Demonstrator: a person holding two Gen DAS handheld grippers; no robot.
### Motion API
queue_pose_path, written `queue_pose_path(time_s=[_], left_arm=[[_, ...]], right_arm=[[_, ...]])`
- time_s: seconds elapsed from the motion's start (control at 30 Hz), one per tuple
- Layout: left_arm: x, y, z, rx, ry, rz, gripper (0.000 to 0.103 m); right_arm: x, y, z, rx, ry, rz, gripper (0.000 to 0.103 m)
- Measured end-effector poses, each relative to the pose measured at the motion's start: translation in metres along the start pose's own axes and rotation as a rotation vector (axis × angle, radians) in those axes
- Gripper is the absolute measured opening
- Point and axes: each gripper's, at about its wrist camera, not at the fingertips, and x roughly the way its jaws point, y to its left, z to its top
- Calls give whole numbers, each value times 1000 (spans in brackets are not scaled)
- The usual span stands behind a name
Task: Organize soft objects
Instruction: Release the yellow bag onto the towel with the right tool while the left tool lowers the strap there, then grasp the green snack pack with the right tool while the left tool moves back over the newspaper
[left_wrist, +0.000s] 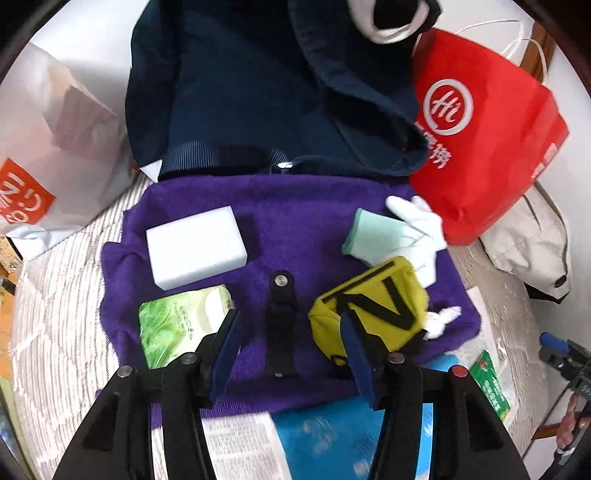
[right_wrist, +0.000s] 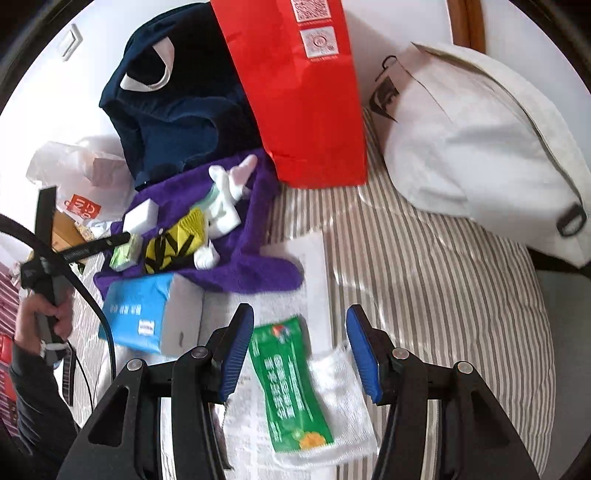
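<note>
1. Purple towel (left_wrist: 303, 206): the biggest soft thing, spread on the bed w/ the small items on top. Limp & light, I'd judge; take it by a corner or edge, and it'll drag whatever sits on it.
2. White sponge block (left_wrist: 195, 245): on the towel's left half. Prob. very light & squashy; pinch across the short sides, gently.
3. Yellow pouch (left_wrist: 369, 306): on the towel's right half, just ahead of your left claw (left_wrist: 291, 354), which is spread w/ nothing between the pads. Looks soft-sided; grab mid-body.
4. Green tissue pack (left_wrist: 177, 325): just beside the left pad. Plastic wrap, likely slippery; squeeze its narrow width.
5. Green packet (right_wrist: 291, 384): lies on a white cloth (right_wrist: 343, 417) between the pads of your right claw (right_wrist: 299, 354), also spread & not pinching. Thin & floppy, I'd say; take it w/ the cloth or by an edge.
6. White glove (left_wrist: 421, 225): towel's far right, over a mint sponge (left_wrist: 373, 232). Limp; any fold will do.
7. Surface & room: striped bed cover (right_wrist: 424, 280), soft underfoot for presses. Navy bag (left_wrist: 258, 81), red bag (left_wrist: 491, 122) & white bag (right_wrist: 472, 140) crowd the far side by the wall.
</note>
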Motion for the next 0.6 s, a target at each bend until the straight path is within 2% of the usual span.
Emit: queue_pose_path(time_s=[0.2,0.3,0.5,0.6], left_arm=[[-34,-19,-15,20,-34,7,54],[-53,-31,-30,31,-49,5,55],[-83,-42,-59,34,-78,1,59],[-92,-45,-76,32,-78,-2,59]], right_arm=[[3,-3,-29,-2,49,18,52],[8,3,-43,-17,77,65,52],[32,19,-64,-103,126,16,52],[48,25,-70,-152,164,-35,52]])
